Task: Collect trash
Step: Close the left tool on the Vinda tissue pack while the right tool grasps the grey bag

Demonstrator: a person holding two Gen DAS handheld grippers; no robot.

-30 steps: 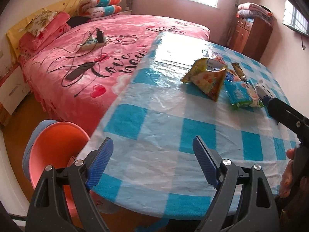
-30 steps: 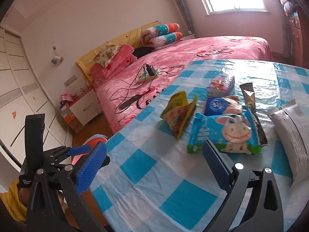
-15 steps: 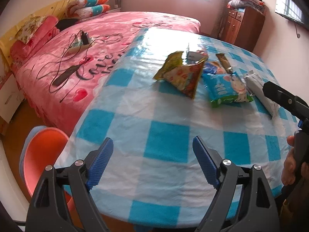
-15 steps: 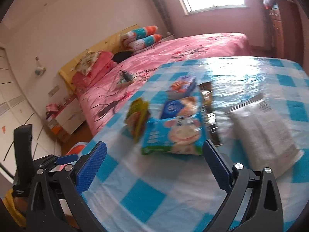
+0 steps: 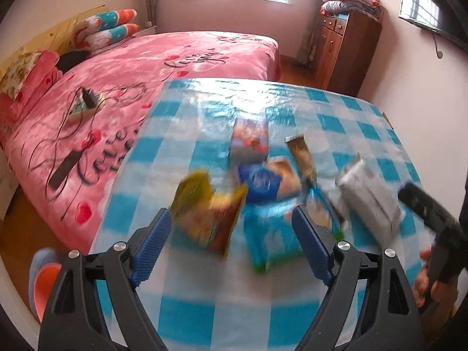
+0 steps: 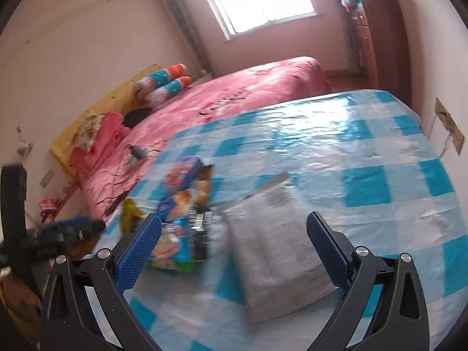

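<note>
Several snack wrappers lie on the blue-checked table [image 5: 204, 316]. A yellow-orange chip bag [image 5: 209, 219] sits between the fingers of my open left gripper [image 5: 231, 244]. A teal wrapper [image 5: 269, 242], a blue packet [image 5: 263, 182], a carton [image 5: 250, 142], a brown bar wrapper [image 5: 302, 158] and a grey-white bag [image 5: 365, 199] lie beyond. My open right gripper [image 6: 234, 250] hovers over the grey-white bag [image 6: 275, 251]; the teal wrapper [image 6: 178, 251] lies by its left finger. Both views are blurred.
A pink bed [image 5: 140, 87] with cables runs along the table's left side. An orange bin [image 5: 45, 280] stands on the floor at the near left. A wooden cabinet [image 5: 348, 49] stands at the back right.
Both grippers have moved forward over the table toward the wrappers. The left now frames the chip bag; the right has swung right over the grey-white bag. Both stay open.
</note>
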